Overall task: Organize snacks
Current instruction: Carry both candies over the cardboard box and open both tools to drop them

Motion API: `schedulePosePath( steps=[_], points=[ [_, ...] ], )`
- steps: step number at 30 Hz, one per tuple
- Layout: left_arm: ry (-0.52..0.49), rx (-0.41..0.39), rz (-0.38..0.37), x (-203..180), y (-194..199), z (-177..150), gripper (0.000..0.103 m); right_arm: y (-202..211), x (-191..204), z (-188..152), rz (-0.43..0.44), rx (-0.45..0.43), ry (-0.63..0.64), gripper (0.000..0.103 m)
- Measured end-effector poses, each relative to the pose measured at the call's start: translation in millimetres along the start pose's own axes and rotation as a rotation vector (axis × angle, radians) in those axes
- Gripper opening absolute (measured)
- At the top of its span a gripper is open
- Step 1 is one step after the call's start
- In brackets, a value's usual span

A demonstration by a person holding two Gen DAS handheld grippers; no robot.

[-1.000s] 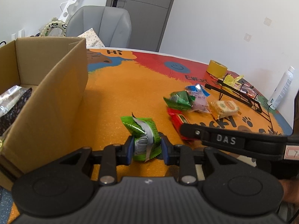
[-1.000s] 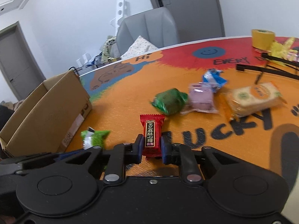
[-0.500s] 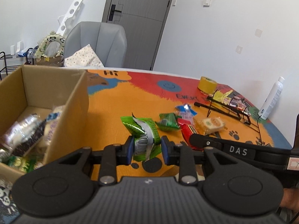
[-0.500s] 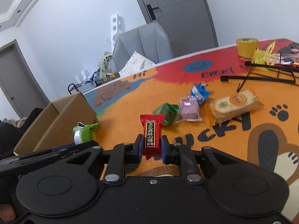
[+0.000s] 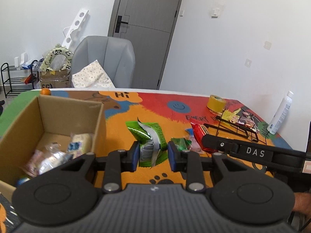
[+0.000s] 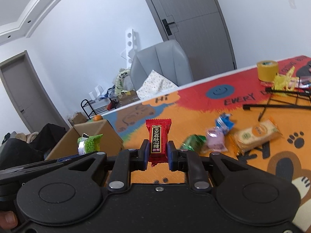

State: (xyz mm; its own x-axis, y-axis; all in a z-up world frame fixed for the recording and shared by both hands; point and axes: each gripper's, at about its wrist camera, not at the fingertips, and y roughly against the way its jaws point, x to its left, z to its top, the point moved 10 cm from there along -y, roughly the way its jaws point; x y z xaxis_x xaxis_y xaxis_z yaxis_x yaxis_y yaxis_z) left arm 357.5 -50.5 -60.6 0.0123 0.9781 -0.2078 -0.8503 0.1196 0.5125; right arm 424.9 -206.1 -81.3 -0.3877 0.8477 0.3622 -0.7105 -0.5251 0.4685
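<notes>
Left gripper (image 5: 153,153) pinches the green snack (image 5: 148,141), up off the table, right of the cardboard box (image 5: 25,128) | right gripper (image 6: 157,153) pinches the red candy (image 6: 157,139) | risk: slippery wrappers might slide out and miss the box if tilted.

Both wrist views look forward, sharing the cardboard box (image 5: 58,120).

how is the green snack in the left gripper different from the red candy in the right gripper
The green snack is crumpled and twisted, showing a silver seam and barcode; the red candy is flat and smooth, its black label facing the camera. The green snack fills the left gripper more widely; the red candy is a narrower bar in the right gripper. Both are sealed wrappers pinched upright above the table.
</notes>
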Motion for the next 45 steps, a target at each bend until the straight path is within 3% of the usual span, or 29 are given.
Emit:
schedulePosePath(
  steps=[24,45],
  points=[
    [0.046,-0.055,0.112,88,37,39,0.029,-18,70,26,0.08,-0.032,0.062,0.018],
    [0.126,-0.011,0.163,149,19,28,0.033,-50,120,16,0.111,0.012,0.107,0.018]
  ],
)
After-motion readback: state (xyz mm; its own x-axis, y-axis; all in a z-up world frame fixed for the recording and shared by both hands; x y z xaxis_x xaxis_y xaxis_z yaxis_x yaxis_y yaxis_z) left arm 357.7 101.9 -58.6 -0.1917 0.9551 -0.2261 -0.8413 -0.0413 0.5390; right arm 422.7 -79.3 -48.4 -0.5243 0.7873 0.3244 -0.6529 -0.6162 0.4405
